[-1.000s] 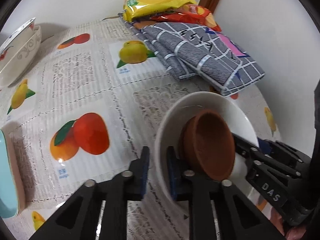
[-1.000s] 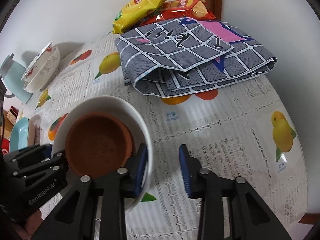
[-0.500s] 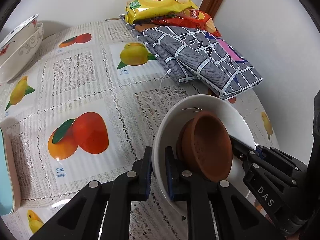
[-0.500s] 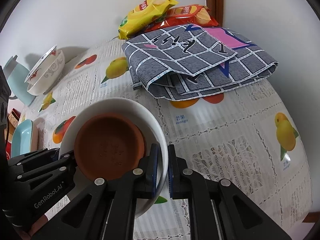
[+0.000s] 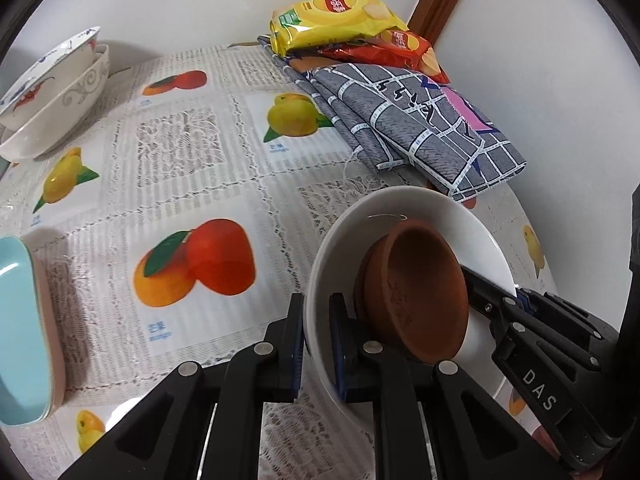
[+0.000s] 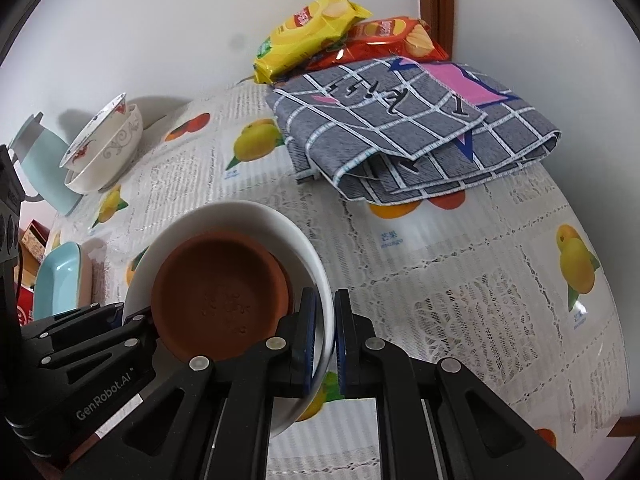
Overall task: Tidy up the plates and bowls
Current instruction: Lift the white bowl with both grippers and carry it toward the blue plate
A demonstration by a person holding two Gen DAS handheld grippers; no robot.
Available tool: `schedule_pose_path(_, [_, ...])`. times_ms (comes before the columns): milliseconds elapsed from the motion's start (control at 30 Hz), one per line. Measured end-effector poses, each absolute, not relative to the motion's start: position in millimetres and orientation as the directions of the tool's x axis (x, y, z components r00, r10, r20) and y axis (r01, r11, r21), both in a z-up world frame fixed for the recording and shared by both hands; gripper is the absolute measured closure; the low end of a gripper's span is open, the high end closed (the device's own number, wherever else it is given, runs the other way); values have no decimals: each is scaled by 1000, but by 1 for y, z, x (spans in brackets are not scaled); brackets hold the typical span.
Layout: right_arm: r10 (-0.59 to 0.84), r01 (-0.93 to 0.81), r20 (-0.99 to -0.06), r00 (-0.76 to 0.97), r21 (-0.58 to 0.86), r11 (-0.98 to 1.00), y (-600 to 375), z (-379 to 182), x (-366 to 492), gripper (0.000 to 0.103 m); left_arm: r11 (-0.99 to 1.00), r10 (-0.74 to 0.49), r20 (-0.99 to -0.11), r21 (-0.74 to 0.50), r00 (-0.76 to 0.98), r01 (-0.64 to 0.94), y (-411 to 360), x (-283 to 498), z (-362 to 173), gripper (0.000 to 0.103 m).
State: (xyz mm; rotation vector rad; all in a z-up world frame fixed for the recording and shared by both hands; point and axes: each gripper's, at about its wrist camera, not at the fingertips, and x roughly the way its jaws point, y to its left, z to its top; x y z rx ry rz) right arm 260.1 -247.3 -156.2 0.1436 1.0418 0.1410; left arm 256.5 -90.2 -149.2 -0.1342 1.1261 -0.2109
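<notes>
A white bowl (image 5: pixel 404 208) with a brown clay bowl (image 5: pixel 416 292) inside is held above the table. My left gripper (image 5: pixel 316 344) is shut on the white bowl's left rim. My right gripper (image 6: pixel 322 340) is shut on the white bowl (image 6: pixel 240 214) at its right rim, with the clay bowl (image 6: pixel 220 300) nested inside. Two stacked patterned bowls (image 5: pixel 52 92) stand at the far left, also shown in the right wrist view (image 6: pixel 106 148). A light blue dish (image 5: pixel 20 320) on a pink one lies at the left edge.
A folded grey checked cloth (image 5: pixel 412 124) lies at the back right with yellow (image 5: pixel 336 16) and red (image 5: pixel 396 48) chip bags behind it. A light blue mug (image 6: pixel 40 168) stands beside the stacked bowls. The fruit-print tablecloth (image 5: pixel 192 168) covers the table; walls close the back and right.
Both grippers closed from open onto the white bowl's opposite rims, and the bowl has risen a little off the table.
</notes>
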Motion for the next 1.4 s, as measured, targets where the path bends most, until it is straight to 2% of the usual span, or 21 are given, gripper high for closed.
schedule_pose_path(567, [221,-83,-812,540,210,974,-215,-121,244,94,975,-218,-853,-206,473,78,-53,238,-111,91])
schedule_pose_path(1400, [240,-118,-799,551,211,970,-171,-107,243,94,976,-206,-844,-214,495,43,-8,232,-99,91])
